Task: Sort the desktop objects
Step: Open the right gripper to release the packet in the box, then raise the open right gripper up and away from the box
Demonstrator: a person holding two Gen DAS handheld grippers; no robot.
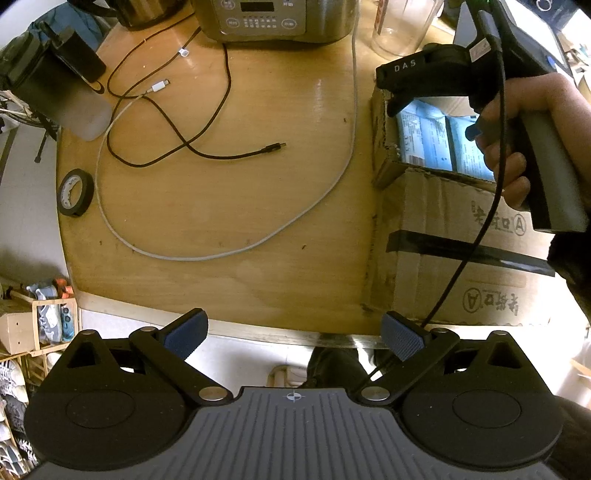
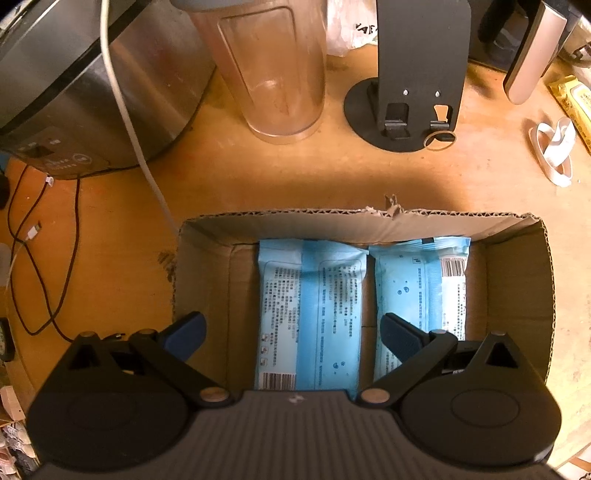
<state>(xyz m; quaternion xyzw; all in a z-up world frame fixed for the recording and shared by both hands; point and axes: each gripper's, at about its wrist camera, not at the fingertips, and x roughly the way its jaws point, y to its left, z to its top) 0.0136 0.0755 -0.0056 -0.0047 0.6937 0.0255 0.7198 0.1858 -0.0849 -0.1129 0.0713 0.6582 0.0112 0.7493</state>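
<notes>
An open cardboard box (image 2: 517, 295) stands on the wooden table and holds two blue wipe packs (image 2: 310, 314), (image 2: 417, 288) side by side. My right gripper (image 2: 291, 338) is open and empty, hovering over the box above the packs. In the left wrist view the box (image 1: 443, 240) is at the right, with the right gripper's body (image 1: 461, 70) above it. My left gripper (image 1: 293, 338) is open and empty near the table's front edge. A black cable (image 1: 207, 147), a white cable (image 1: 295, 218) and a black tape roll (image 1: 75, 192) lie on the table.
A steel cooker (image 1: 273, 18) and a clear cup (image 2: 273, 74) stand at the back. A black stand (image 2: 413, 92), a rubber band (image 2: 439, 140), a white strap (image 2: 554, 147) and a yellow pack (image 2: 572, 103) sit behind the box. A dark bottle (image 1: 55, 81) stands far left.
</notes>
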